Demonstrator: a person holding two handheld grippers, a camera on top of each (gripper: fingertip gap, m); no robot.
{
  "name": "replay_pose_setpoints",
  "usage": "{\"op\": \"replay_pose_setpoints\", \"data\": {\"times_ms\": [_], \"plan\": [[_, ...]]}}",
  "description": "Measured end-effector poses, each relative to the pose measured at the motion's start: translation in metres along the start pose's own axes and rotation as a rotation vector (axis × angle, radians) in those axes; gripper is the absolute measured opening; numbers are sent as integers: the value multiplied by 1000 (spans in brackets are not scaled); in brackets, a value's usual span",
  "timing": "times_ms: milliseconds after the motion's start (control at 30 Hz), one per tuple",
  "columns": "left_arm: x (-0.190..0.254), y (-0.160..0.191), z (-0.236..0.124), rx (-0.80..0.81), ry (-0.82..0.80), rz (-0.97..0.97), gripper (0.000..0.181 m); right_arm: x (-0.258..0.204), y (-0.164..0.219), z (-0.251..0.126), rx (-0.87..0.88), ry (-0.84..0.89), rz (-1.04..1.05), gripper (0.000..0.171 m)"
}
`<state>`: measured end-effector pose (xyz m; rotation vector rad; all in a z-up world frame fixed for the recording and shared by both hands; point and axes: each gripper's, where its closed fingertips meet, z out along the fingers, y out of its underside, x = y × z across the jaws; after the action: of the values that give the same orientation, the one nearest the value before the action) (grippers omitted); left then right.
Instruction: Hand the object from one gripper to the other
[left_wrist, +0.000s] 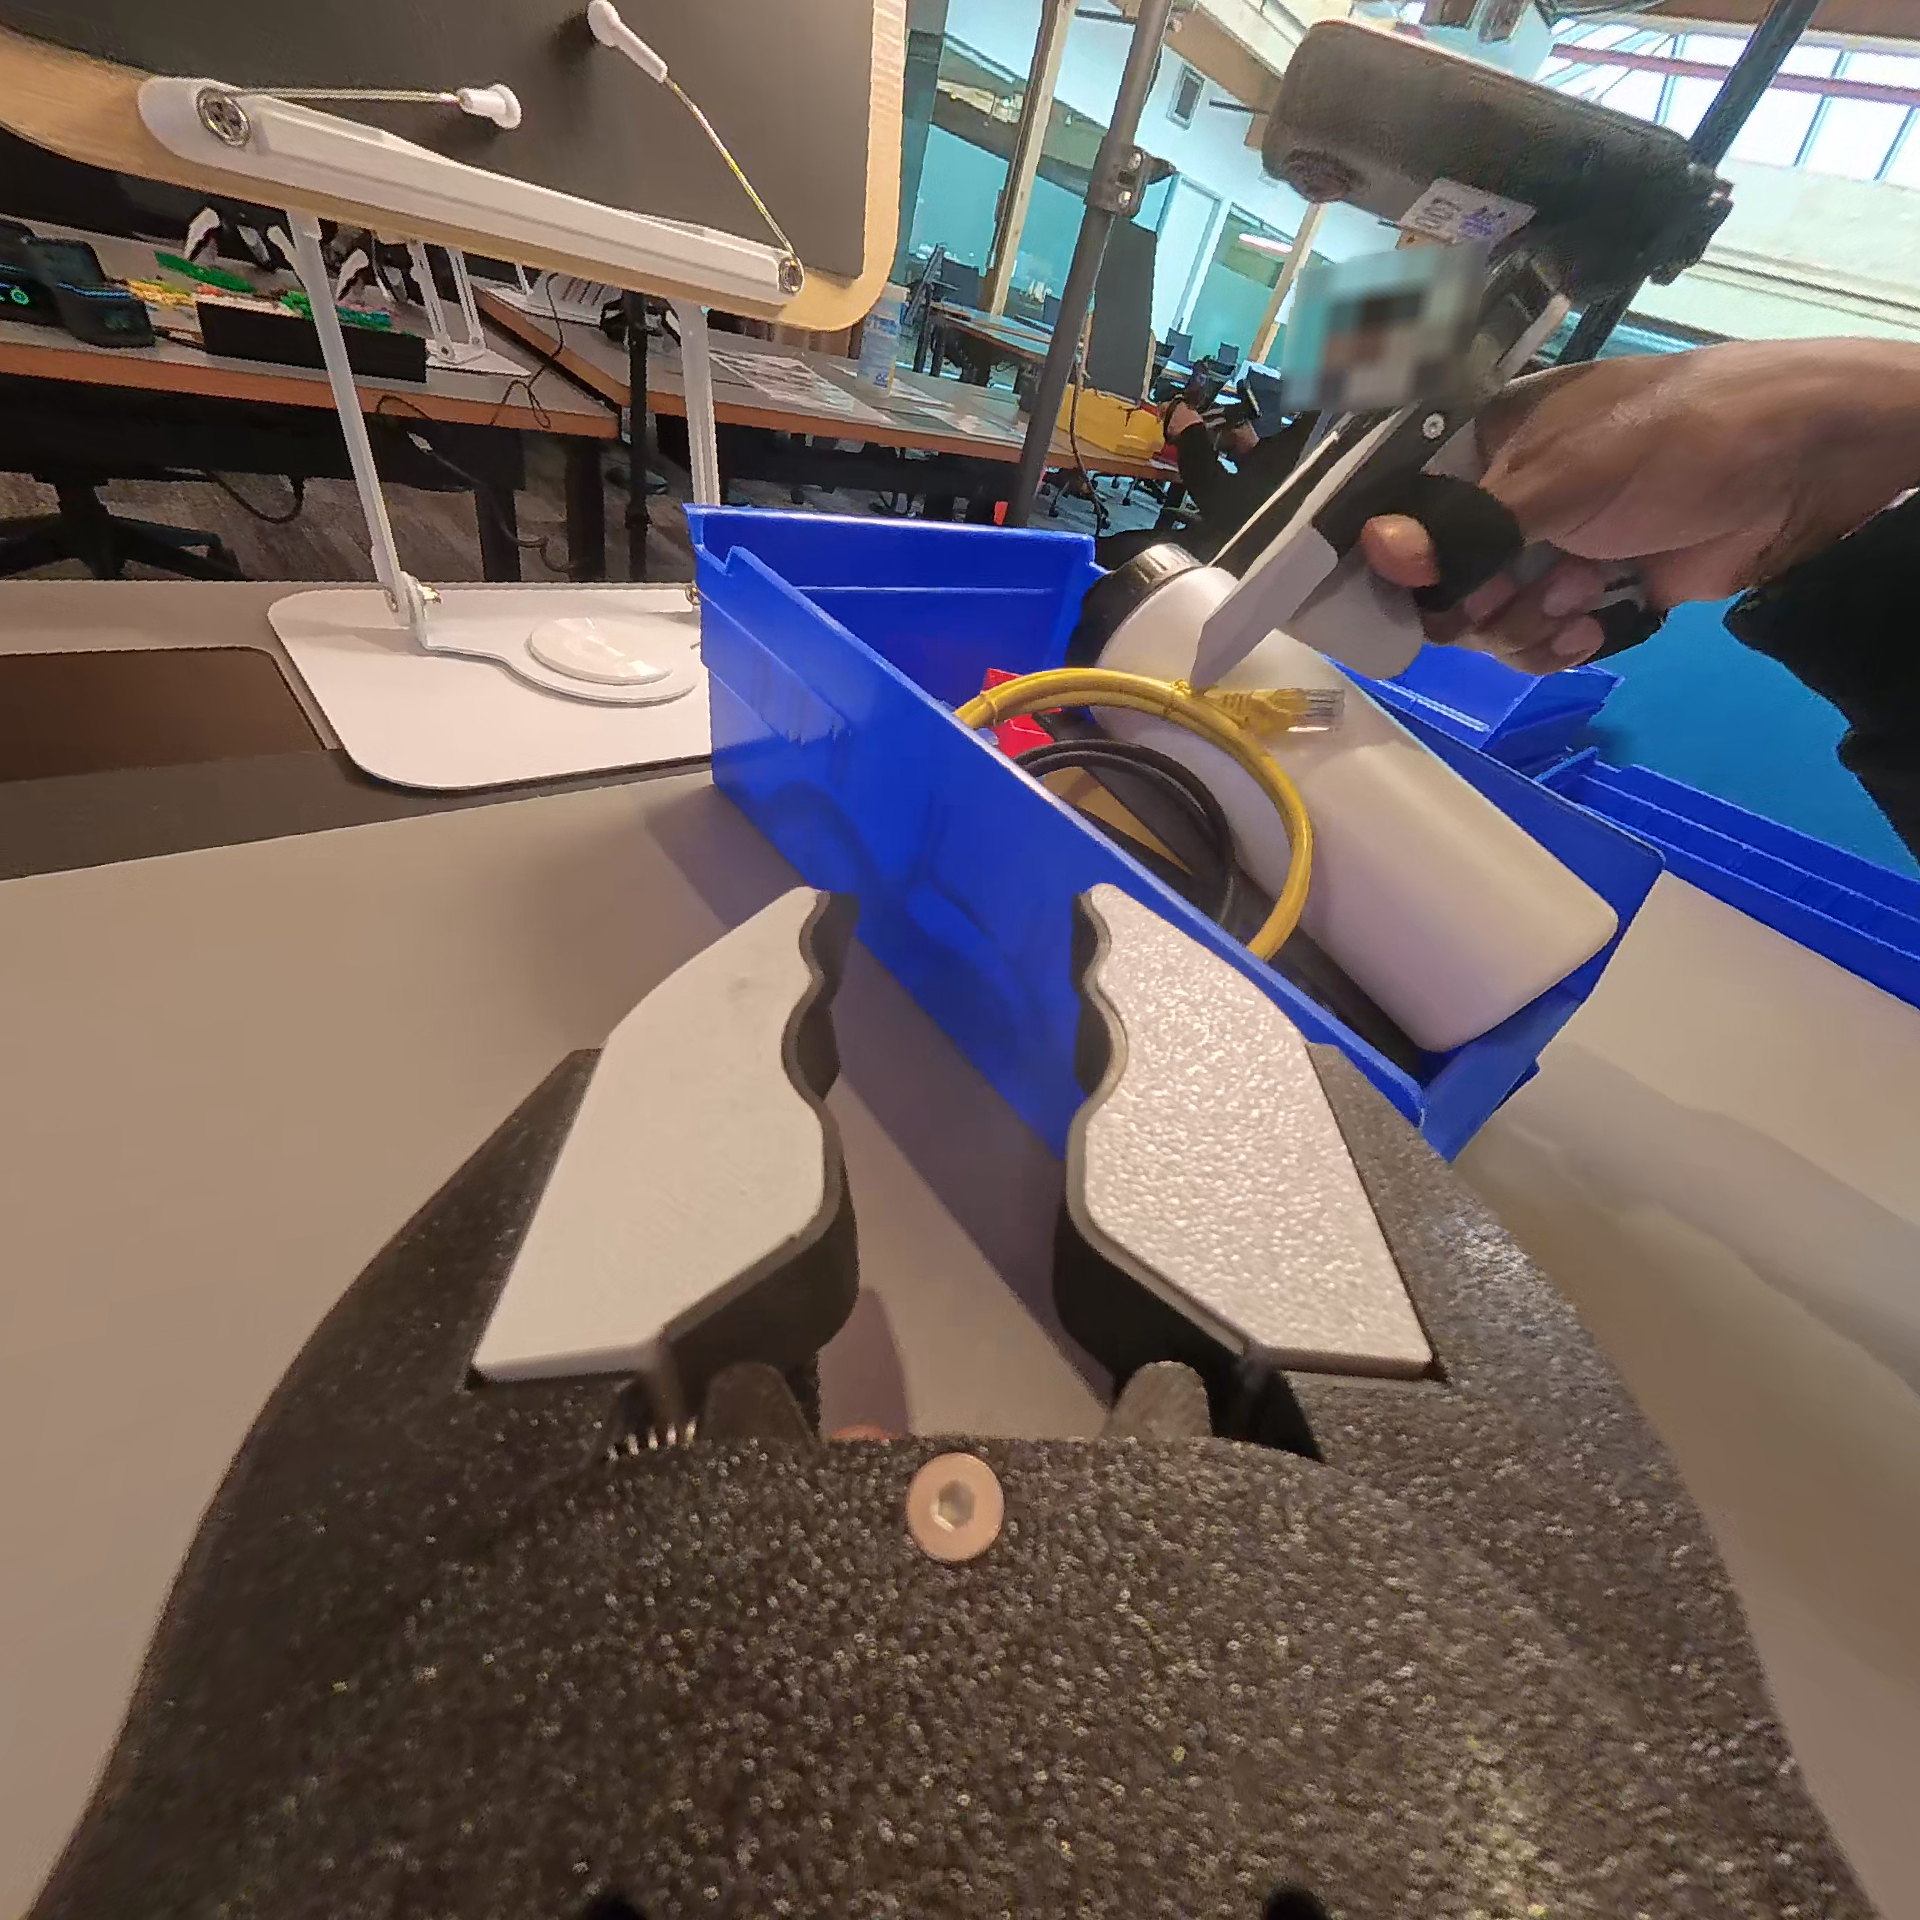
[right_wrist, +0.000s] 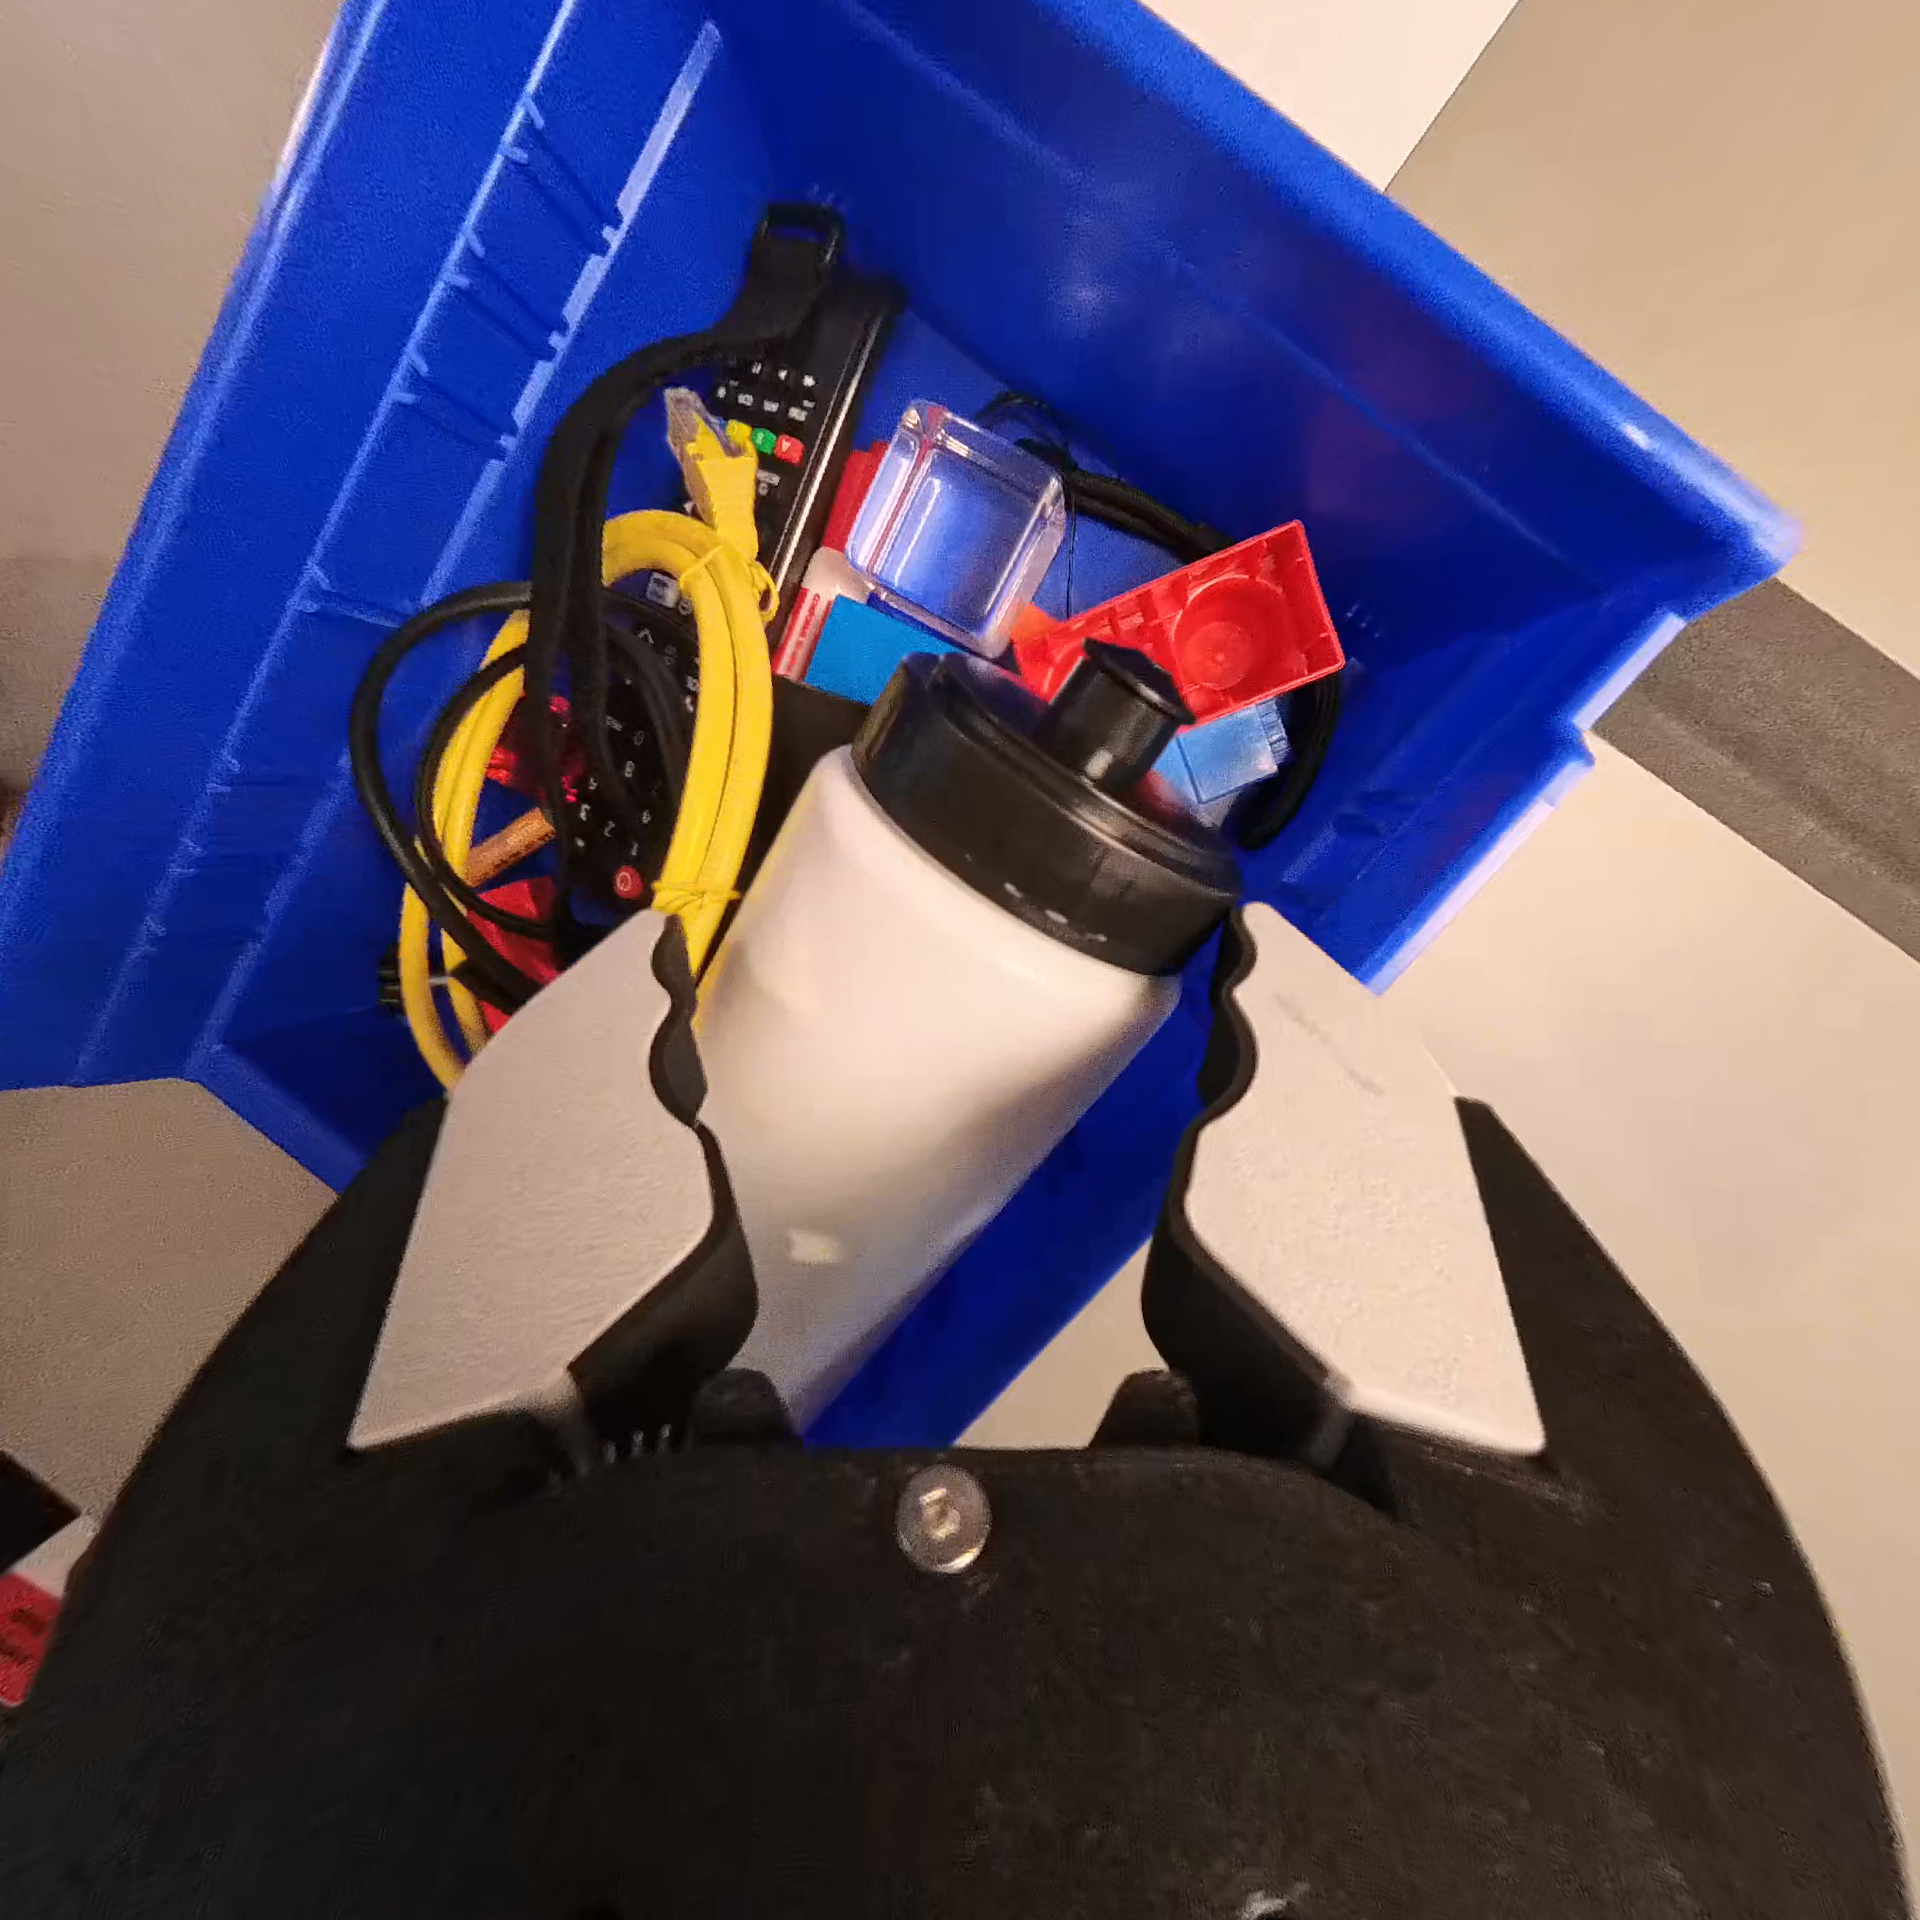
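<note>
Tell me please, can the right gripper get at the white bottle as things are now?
Probably yes. The right gripper is open, with a finger on each side of the bottle, which lies on top in the blue bin. Only the yellow cable runs close by its left finger.

An open-plan office or lab workspace: rows of long desks, office chairs, trailing cables, large windows behind.

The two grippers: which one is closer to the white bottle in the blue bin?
The right gripper: its open fingers straddle the white bottle just below the black cap. The left gripper waits open and empty outside the blue bin.
</note>
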<state>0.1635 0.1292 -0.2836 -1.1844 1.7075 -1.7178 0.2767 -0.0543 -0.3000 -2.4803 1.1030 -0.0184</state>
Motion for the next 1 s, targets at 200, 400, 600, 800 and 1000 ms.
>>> {"op": "replay_pose_setpoints", "data": {"times_ms": [200, 400, 600, 800, 1000], "plan": [[3, 0, 0, 3, 12, 4, 42, -1, -3, 3, 9, -43, 60, 89], [7, -11, -4, 51, 37, -2, 41, -8, -10, -16, 181, -69, 30, 86], [14, -18, -7, 81, 80, -17, 40, -31, -14, -65, 397, -71, -72, 82], [41, -27, -11, 108, 192, 31, 41, -61, -5, -97, 543, -115, -186, 80], [84, -38, -20, 136, 352, 86, 49, -100, 3, -124, 640, -192, -270, 78]]}}
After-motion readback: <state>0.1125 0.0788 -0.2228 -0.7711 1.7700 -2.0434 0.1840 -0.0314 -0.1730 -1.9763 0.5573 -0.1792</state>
